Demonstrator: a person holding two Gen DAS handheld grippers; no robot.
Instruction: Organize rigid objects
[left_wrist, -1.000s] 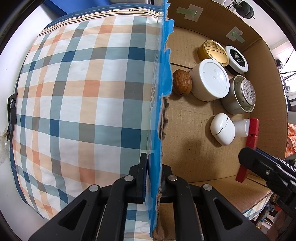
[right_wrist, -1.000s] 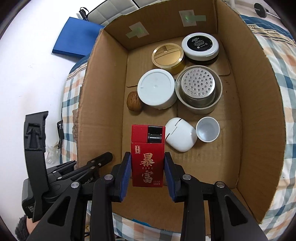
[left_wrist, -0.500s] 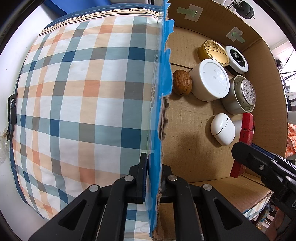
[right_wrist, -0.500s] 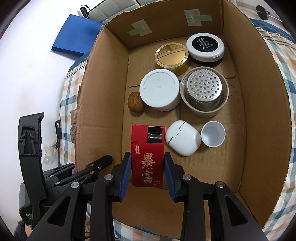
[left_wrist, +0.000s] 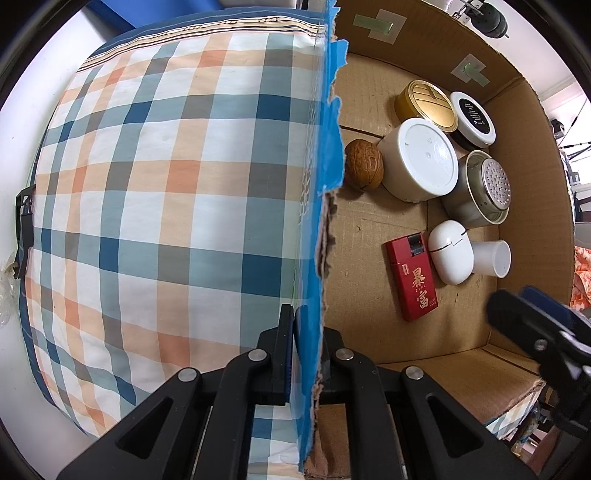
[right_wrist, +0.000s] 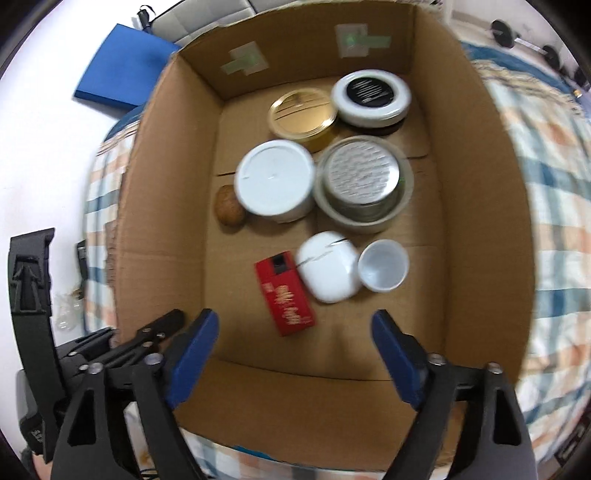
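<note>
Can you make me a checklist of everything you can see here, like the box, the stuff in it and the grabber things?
Surface: plaid cloth under a cardboard box.
Job's things: red pack lying flat on the box floor, touching the white case; white cup, walnut, white tub, strainer bowl, gold tin, black-lidded jar.
Clutter: blue pad outside the box.
Grippers: left gripper jaws clamped on the box wall; right gripper jaws wide apart, empty.
Cables: nothing seen.
Surroundings: dumbbell, white floor.
</note>
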